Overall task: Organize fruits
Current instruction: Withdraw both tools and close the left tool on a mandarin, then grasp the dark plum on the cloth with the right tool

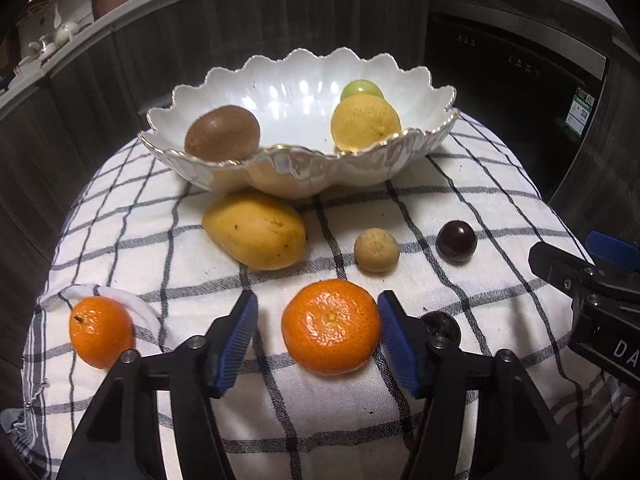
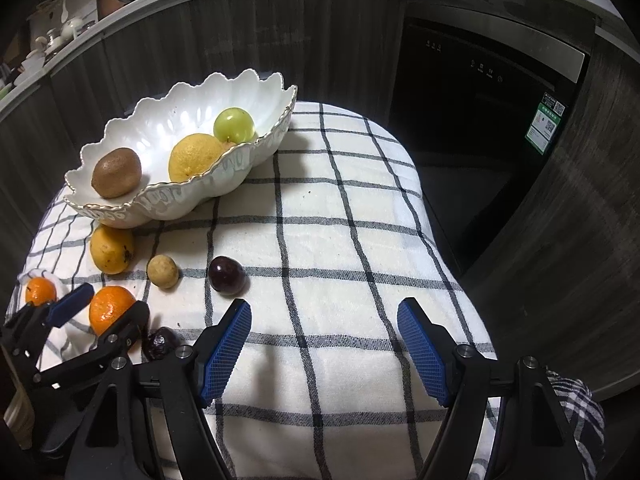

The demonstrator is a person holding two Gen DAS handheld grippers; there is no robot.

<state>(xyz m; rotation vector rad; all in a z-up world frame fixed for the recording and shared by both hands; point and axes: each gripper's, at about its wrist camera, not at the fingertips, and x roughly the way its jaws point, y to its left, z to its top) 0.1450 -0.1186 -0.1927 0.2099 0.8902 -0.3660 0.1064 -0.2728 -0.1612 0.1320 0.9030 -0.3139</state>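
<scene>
Straddling the tangerine [image 1: 331,327], the left claw [image 1: 318,338] has its jaws apart, the right pad touching or nearly touching the fruit, the left pad clear of it. The right claw [image 2: 324,346] hangs with jaws wide apart over bare checked cloth [image 2: 320,240] on the surface. A bowl [image 1: 296,80] at the far side holds a kiwi [image 1: 222,133], lemon [image 1: 365,122] and green fruit [image 1: 361,90]. On the cloth lie a mango [image 1: 256,230], small tan fruit [image 1: 376,250], dark plum [image 1: 456,241] and a second tangerine [image 1: 100,331] at the left.

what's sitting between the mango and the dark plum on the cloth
A small round tan fruit lies between the mango and the dark plum, apart from both, clearest in the left wrist view.
</scene>
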